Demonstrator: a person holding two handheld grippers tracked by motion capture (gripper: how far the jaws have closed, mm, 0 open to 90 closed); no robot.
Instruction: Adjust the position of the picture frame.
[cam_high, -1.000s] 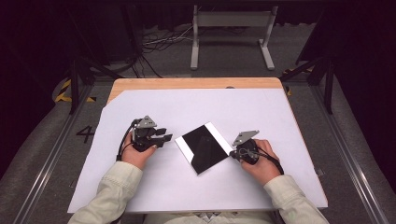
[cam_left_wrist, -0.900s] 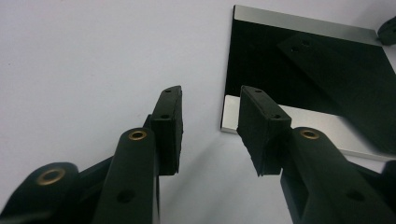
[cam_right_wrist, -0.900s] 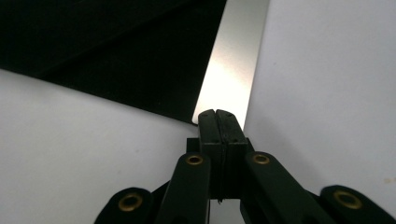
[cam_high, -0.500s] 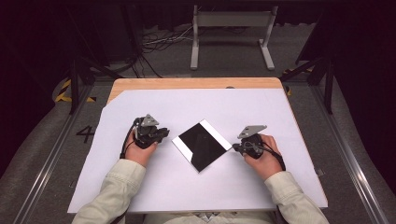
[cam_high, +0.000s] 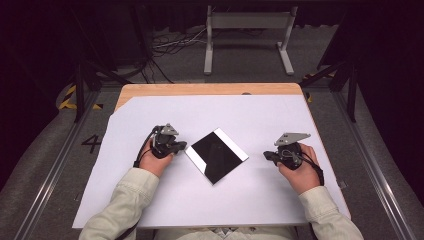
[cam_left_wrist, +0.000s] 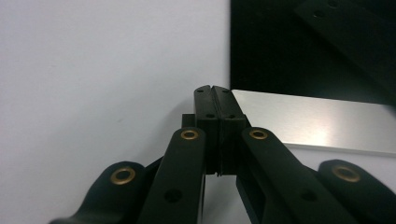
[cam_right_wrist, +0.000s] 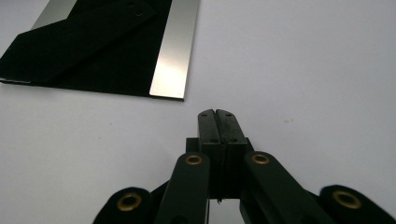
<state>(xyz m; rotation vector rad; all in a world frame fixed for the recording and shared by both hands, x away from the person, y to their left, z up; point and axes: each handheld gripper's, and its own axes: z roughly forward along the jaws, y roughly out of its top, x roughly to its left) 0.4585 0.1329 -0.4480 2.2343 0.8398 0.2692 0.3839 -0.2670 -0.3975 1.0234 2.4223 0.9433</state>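
A flat square plate (cam_high: 216, 155), glossy black with a silver strip along two opposite edges, lies turned like a diamond in the middle of the white table sheet (cam_high: 250, 115). My left gripper (cam_high: 182, 146) rests just left of it, jaws pressed together with nothing between them; its tips (cam_left_wrist: 213, 89) stand right at the plate's silver strip (cam_left_wrist: 322, 123). My right gripper (cam_high: 266, 155) lies on the sheet to the plate's right, apart from it, jaws also pressed together and empty (cam_right_wrist: 216, 113). The plate (cam_right_wrist: 93, 51) shows ahead and to the left in the right gripper view.
The white sheet covers a wooden tabletop (cam_high: 210, 89) whose far edge shows bare. Beyond it stand a metal frame (cam_high: 247, 35) and loose cables (cam_high: 172, 45) on the grey floor. Rails (cam_high: 45, 175) run along both sides of the table.
The right gripper has drawn away from the plate to the right. The plate has turned and shifted a little. The left gripper has stayed close to the plate's left corner.
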